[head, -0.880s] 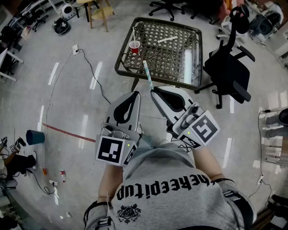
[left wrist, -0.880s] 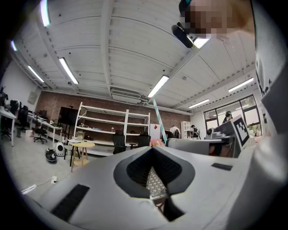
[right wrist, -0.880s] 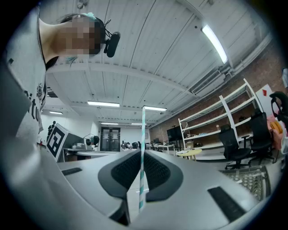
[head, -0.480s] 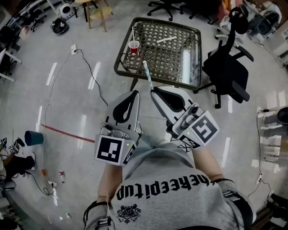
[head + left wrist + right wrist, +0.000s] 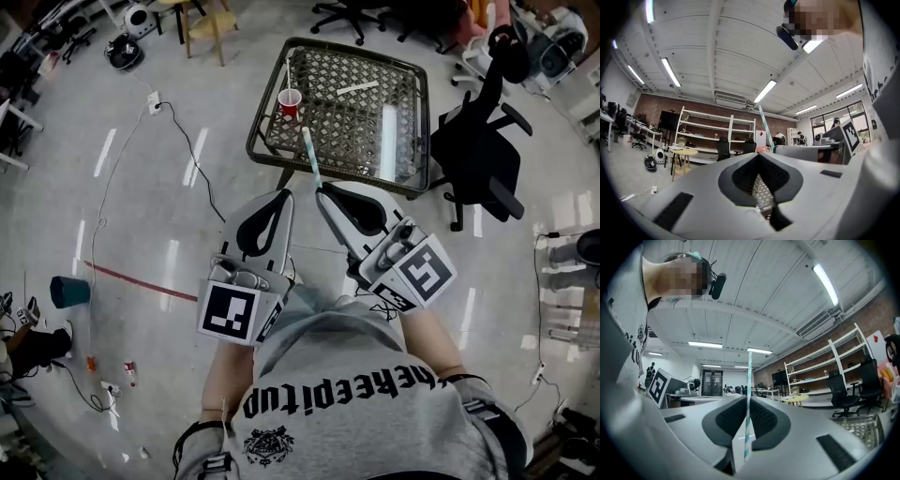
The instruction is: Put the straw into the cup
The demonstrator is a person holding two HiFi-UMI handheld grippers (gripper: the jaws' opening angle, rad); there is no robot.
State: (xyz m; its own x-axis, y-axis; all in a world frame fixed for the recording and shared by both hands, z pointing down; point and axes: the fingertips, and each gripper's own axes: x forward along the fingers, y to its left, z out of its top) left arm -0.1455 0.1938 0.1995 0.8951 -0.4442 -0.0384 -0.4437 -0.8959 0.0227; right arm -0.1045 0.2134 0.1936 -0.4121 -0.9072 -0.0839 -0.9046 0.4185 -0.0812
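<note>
Head view, read from left to right. The left hand-held gripper (image 5: 284, 195) is held low in front of the person with its jaws closed together on nothing; its own view (image 5: 759, 154) shows only the floor and bench mesh through the gap behind the tips. Ahead of it, on the far left part of the wicker-topped bench (image 5: 349, 131), stands the red cup (image 5: 290, 101), upright and open at the top; a thin pale stick seems to rise from it, but it is too small to identify. The teal-and-white striped straw (image 5: 309, 157) comes next: its lower end is pinched in the right hand-held gripper (image 5: 321, 191), whose jaws are clamped on it, as the right gripper view confirms (image 5: 748, 399), the straw (image 5: 748, 380) standing straight up between the pads. A loose white straw (image 5: 356, 87) lies flat on the bench further right, well apart from the cup.

The governing relation: the straw's long axis runs away from the person and leans slightly left, so it already points roughly at the cup. Its free end hangs over the bench's near edge, short of the cup and a little to its right. The right hand-held gripper is the working one; the likely move is forward and leftward, then tipping the free end down into the cup mouth
</note>
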